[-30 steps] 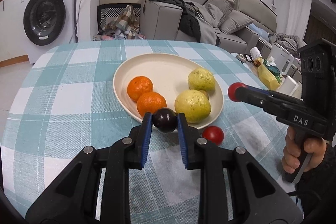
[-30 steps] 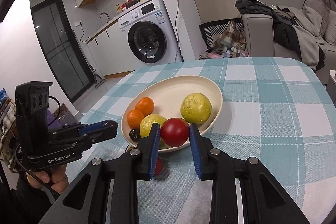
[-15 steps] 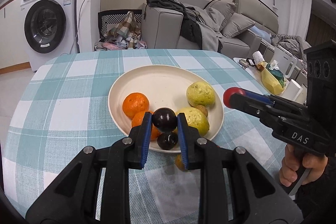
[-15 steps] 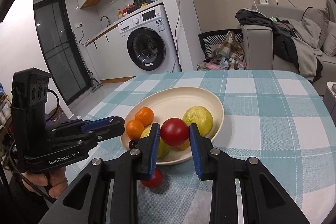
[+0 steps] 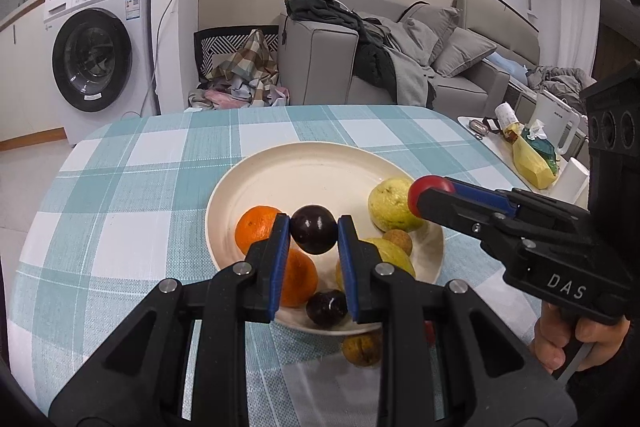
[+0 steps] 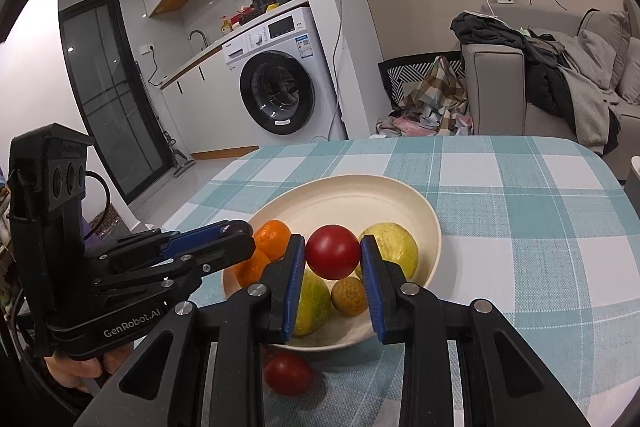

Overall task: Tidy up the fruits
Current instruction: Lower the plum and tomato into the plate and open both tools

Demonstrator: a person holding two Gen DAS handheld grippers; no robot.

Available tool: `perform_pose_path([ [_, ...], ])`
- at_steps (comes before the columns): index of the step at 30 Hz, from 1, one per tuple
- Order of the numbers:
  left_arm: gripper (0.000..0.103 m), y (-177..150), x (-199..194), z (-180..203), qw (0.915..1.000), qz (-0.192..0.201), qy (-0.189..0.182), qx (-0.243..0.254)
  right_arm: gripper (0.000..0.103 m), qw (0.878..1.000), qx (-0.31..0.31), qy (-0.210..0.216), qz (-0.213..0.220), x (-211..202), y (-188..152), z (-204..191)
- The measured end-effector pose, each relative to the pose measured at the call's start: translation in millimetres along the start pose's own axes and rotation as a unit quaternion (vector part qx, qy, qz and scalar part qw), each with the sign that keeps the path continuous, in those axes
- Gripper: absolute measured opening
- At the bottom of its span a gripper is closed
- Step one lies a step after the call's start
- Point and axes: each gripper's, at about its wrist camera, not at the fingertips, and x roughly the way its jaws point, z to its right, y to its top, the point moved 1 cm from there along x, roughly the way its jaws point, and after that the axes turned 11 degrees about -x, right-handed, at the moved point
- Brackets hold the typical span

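Note:
A cream plate (image 5: 304,171) on the checked table holds two oranges (image 5: 256,229), two yellow-green fruits (image 5: 390,203), a small brown fruit (image 5: 398,241) and a dark plum (image 5: 326,309). My left gripper (image 5: 313,235) is shut on a second dark plum (image 5: 313,229) above the plate. My right gripper (image 6: 332,253) is shut on a red fruit (image 6: 333,251) above the plate's near side (image 6: 352,195). Another red fruit (image 6: 288,373) and a brown fruit (image 5: 360,349) lie on the table by the plate's near rim.
The table (image 5: 132,187) has a teal checked cloth. A side table with a yellow bag (image 5: 532,163) stands to the right. A washing machine (image 5: 92,59) and a sofa (image 5: 384,67) are behind.
Both grippers have risen and moved forward over the plate, each still holding its fruit. The plate now sits lower and nearer under the fingers.

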Motion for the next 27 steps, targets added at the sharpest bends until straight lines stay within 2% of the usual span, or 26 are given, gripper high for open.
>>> perform_pose_path([
  [27,0.021,-9.2,20.9,-5.8,0.9999,-0.007,0.009,0.008,0.029,1.0,-0.015,0.004,-0.025,16.5,-5.1,-5.8],
])
